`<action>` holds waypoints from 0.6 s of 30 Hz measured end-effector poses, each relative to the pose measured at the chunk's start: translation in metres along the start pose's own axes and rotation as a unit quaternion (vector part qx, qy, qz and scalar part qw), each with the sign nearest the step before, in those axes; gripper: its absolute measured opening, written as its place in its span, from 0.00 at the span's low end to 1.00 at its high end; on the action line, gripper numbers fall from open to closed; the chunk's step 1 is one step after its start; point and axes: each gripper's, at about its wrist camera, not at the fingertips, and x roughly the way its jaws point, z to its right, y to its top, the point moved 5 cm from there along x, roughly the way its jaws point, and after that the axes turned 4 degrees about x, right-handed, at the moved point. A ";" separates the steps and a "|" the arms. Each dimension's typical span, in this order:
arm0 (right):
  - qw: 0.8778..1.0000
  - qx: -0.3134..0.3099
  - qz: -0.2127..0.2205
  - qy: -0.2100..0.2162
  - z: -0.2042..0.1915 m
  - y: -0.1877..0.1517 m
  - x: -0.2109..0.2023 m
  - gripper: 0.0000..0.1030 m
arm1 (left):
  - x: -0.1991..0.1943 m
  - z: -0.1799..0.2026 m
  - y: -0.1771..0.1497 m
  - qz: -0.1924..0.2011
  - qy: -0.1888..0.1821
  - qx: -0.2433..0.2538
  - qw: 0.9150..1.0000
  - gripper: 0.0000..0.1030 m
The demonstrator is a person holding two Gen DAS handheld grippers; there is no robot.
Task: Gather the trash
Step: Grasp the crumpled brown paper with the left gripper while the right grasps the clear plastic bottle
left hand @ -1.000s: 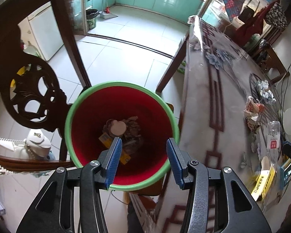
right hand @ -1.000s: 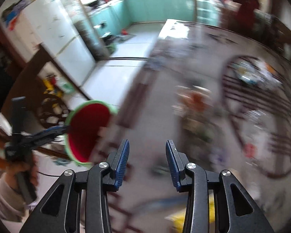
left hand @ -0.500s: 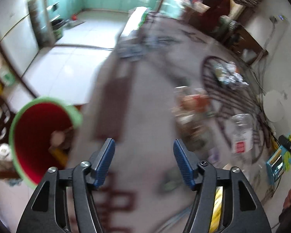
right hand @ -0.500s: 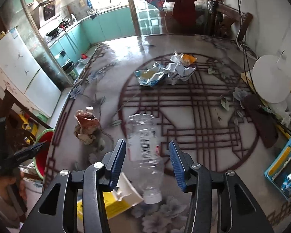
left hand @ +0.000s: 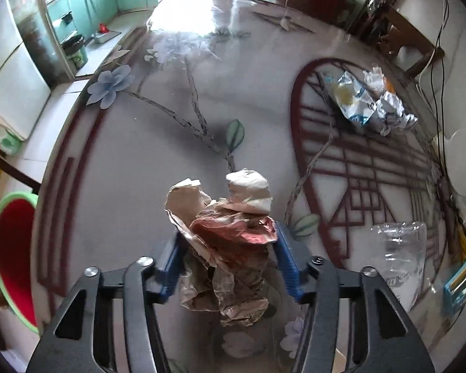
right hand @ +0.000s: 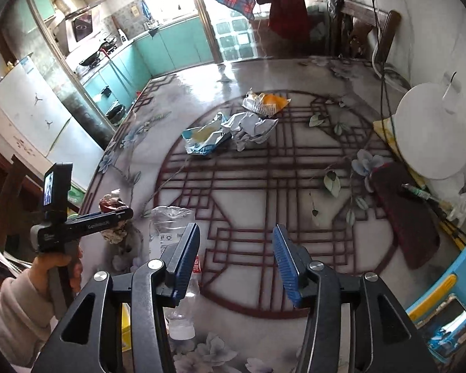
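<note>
Patterned table (right hand: 264, 186) fills both views, with the red bin (left hand: 11, 248), green-rimmed, just off its left edge; its contents are hidden. Left gripper (left hand: 226, 258) reaches level over the table, jaws spread around the crumpled paper wad (left hand: 226, 233), pads at its sides. Right gripper (right hand: 236, 255) hangs agape above the table, gripping nothing, beside the clear plastic bottle (right hand: 167, 233).

Little can be read. In the right wrist view, the side of the left gripper (right hand: 116, 214) carries small white lettering that looks like "GenRobot.AI", though it is small and hard to make out. The clear plastic bottle (right hand: 167, 236) bears a white label with a barcode and fine print too small to read.
</note>
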 end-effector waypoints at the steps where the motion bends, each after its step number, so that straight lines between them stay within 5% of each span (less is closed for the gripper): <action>1: 1.000 0.005 -0.006 0.010 -0.001 0.000 0.004 0.46 | -0.004 -0.001 0.000 0.004 0.000 -0.002 1.000 0.41; 8: 0.998 -0.013 -0.042 0.054 -0.037 -0.002 0.038 0.46 | -0.049 -0.003 -0.006 0.045 0.008 -0.021 0.999 0.40; 18: 0.995 -0.064 -0.070 0.037 -0.082 -0.005 0.073 0.50 | -0.066 -0.006 -0.022 0.042 0.018 -0.035 0.998 0.42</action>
